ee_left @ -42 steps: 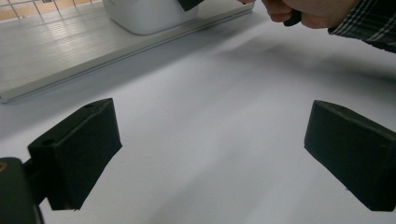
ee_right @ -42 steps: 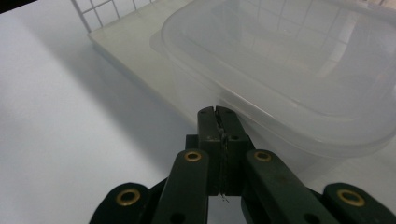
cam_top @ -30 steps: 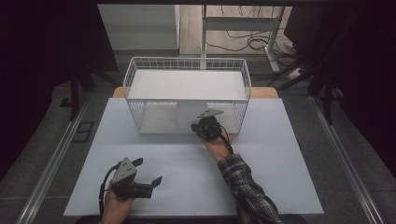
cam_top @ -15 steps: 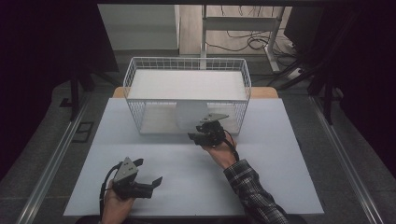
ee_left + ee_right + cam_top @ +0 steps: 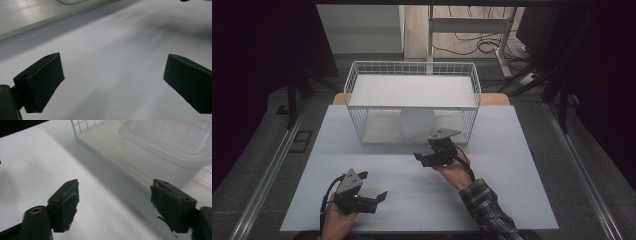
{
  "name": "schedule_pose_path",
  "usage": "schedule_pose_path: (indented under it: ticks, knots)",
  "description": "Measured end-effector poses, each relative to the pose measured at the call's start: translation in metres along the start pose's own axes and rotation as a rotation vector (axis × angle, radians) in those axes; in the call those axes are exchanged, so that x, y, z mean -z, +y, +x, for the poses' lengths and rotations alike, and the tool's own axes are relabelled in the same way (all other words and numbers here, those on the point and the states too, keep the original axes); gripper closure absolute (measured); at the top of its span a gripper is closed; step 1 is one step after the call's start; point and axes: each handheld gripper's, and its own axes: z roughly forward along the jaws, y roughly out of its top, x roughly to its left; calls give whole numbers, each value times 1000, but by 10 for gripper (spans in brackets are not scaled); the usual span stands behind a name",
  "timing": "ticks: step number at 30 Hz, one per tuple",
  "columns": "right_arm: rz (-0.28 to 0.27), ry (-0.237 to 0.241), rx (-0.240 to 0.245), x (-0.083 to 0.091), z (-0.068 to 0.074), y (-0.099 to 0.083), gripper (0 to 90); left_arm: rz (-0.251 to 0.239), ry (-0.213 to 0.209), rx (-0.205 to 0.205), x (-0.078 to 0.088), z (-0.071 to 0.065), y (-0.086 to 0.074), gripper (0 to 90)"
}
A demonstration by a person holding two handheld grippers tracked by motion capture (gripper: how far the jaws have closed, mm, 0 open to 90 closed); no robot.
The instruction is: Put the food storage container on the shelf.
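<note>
A white wire basket [image 5: 353,95] stands on its side at the back of the table, its open face toward me. Inside it a translucent plastic tub [image 5: 416,125] with a lid rests on a cream board [image 5: 107,147]. My right gripper [image 5: 422,160] hovers open just in front of the basket, with nothing between its jaws. In the right gripper view the tub [image 5: 162,152] lies just beyond the open gripper [image 5: 113,205], up and to the right. My left gripper [image 5: 373,186] is open and holds nothing near the table's front edge; the left gripper view shows it [image 5: 112,82] over bare table.
The white table [image 5: 512,190] spreads wide on both sides of the grippers. The floor behind the basket holds a metal stand [image 5: 472,25] and cables [image 5: 482,45]. Dark rails [image 5: 267,175] run along the table's sides.
My right gripper has drawn back from the basket's open face toward the person. The left gripper has stayed in place.
</note>
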Motion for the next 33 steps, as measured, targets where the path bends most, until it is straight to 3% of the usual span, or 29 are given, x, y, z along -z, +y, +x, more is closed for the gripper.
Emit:
schedule_pose_path:
  ticks: [23, 33]
  knots:
    - [5, 12, -3, 27, 7, -23, 78, 22, 6, -13, -3, 0, -1, 24]
    - [8, 7, -16, 52, 6, -38, 35, 31, 7, -14, -4, 0, -1, 24]
